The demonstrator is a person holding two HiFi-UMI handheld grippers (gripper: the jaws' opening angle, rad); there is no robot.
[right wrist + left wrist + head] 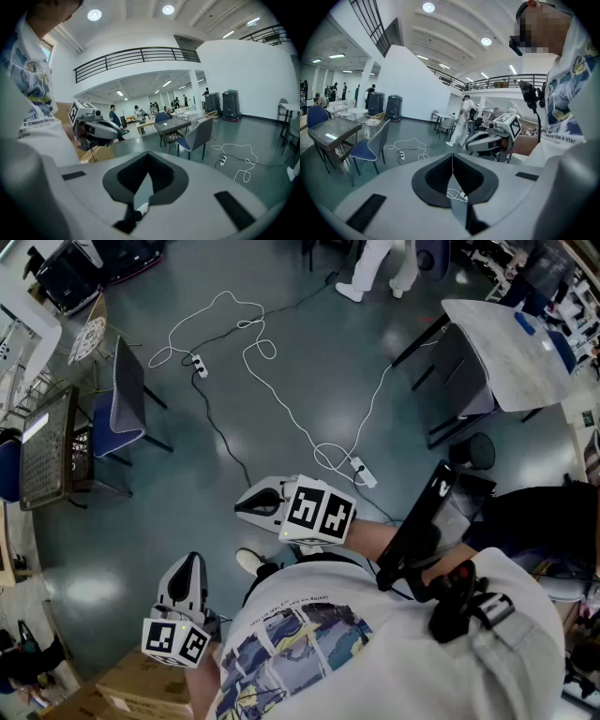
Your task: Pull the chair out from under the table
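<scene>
Left gripper (190, 563): jaws closed, empty, carried near the body.
Right gripper (246, 507): likewise closed on nothing.
Chair (122, 413): tucked towards table (45, 451), well apart, apparently not yet approached.

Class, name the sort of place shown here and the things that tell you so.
Probably a large open-plan hall or workspace: a railed balcony, tables with chairs, extension cables across the floor.
</scene>
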